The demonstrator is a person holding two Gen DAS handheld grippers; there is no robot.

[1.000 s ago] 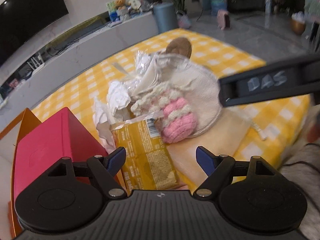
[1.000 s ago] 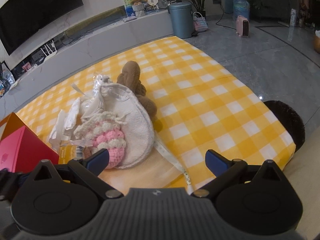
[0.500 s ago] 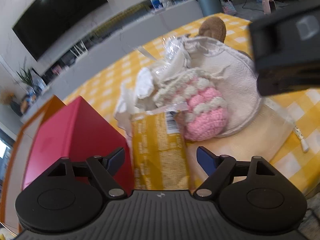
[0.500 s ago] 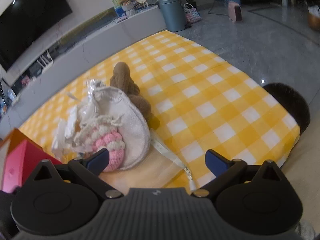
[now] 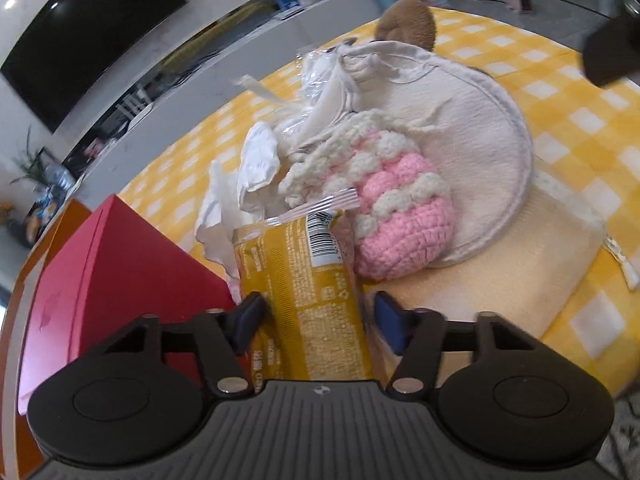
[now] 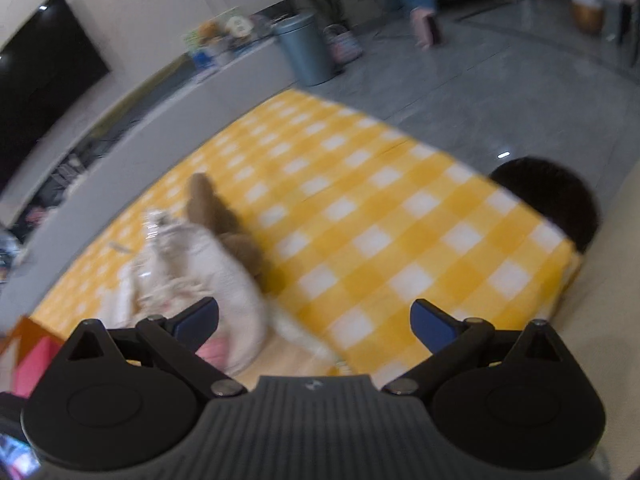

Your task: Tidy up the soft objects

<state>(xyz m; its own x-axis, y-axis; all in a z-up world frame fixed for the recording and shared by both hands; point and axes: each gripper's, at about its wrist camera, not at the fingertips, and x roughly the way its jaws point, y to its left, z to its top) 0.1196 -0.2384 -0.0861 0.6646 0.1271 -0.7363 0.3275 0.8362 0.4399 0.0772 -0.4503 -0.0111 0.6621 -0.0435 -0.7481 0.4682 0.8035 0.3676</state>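
While the left gripper point(image 5: 318, 314) is bracketing the yellow snack packet point(image 5: 304, 292) beside the red box point(image 5: 120, 280), its jaws are standing slightly apart, seemingly not yet pinching. The right gripper point(image 6: 314, 322) is hanging wide open and empty, away from the pile.

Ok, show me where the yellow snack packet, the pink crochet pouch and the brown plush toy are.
yellow snack packet point(image 5: 316, 304), left wrist view, middle of its printed face.
pink crochet pouch point(image 5: 404, 216), left wrist view, its pink knitted body.
brown plush toy point(image 5: 408, 26), left wrist view, its rounded top behind the pile.
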